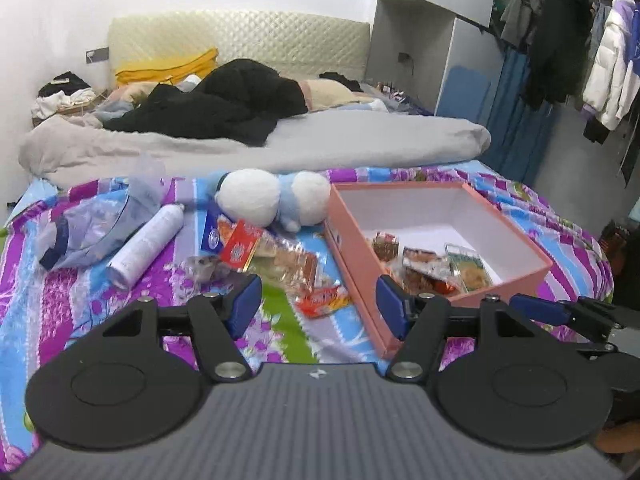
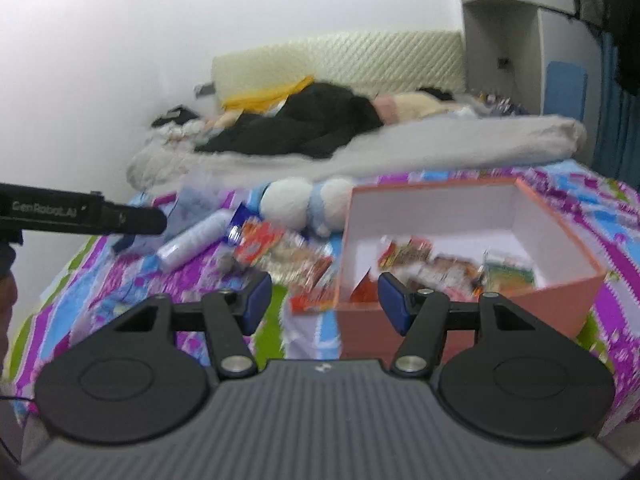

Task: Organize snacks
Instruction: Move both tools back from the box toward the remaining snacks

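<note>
Snacks (image 1: 280,260) heaped on bed (image 1: 120,300) beside pink box (image 1: 360,256), more packets (image 1: 436,268) inside box. Left hand-held gripper (image 1: 318,304) jaws apart, empty. Right hand-held gripper (image 2: 324,300) likewise apart, empty. Spray can (image 1: 146,244) left of heap.

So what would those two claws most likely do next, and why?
Probably the left gripper eases forward and down onto the orange-red packet just ahead of it. Both it and the right gripper stand open and empty, several snacks already lie in the pink box, and a loose pile remains on the bedspread.
</note>
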{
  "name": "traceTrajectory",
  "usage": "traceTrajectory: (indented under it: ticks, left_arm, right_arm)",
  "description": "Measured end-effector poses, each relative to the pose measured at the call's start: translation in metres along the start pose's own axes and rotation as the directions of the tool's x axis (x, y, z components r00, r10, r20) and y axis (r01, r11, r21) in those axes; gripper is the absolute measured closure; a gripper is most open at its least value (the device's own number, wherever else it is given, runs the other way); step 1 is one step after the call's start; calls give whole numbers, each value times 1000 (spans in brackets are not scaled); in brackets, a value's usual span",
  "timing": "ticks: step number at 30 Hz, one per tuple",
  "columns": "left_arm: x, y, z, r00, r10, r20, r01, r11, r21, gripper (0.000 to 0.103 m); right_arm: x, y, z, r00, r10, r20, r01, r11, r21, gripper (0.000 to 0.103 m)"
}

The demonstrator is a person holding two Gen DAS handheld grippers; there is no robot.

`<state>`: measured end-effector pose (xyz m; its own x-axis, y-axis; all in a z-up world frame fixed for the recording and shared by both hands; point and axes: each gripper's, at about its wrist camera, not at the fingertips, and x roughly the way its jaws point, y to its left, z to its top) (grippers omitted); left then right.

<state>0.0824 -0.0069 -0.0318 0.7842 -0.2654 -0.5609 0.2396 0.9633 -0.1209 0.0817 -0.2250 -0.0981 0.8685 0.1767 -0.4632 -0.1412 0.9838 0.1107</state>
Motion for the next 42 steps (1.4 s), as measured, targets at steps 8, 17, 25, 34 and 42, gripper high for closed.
traceTrajectory:
  ticks: [8, 17, 25, 34, 42]
  left_arm:
    - [-8, 17, -32, 999, 7, -40, -8, 999, -31, 34]
    - [-18, 60, -43, 994, 99, -37, -102, 991, -92, 23]
    - [-2, 76, -46, 991, 110, -69, -118, 986, -118, 16]
    - [60, 91, -44, 991, 79, -104, -95, 984, -154, 16]
    - [134, 123, -24, 994, 32, -104, -56, 971, -230, 17]
  right_arm:
    - [-7, 27, -24, 1000, 8, -21, -8, 1000, -9, 42]
    - [1, 51, -29, 998, 49, -32, -51, 996, -77, 41]
    - [20, 59, -33, 997, 62, -51, -66, 995, -70, 7]
    - [57, 55, -33, 995, 86, -45, -89, 993, -78, 7]
    - [122, 63, -24, 988, 112, -109, -123, 986, -109, 27]
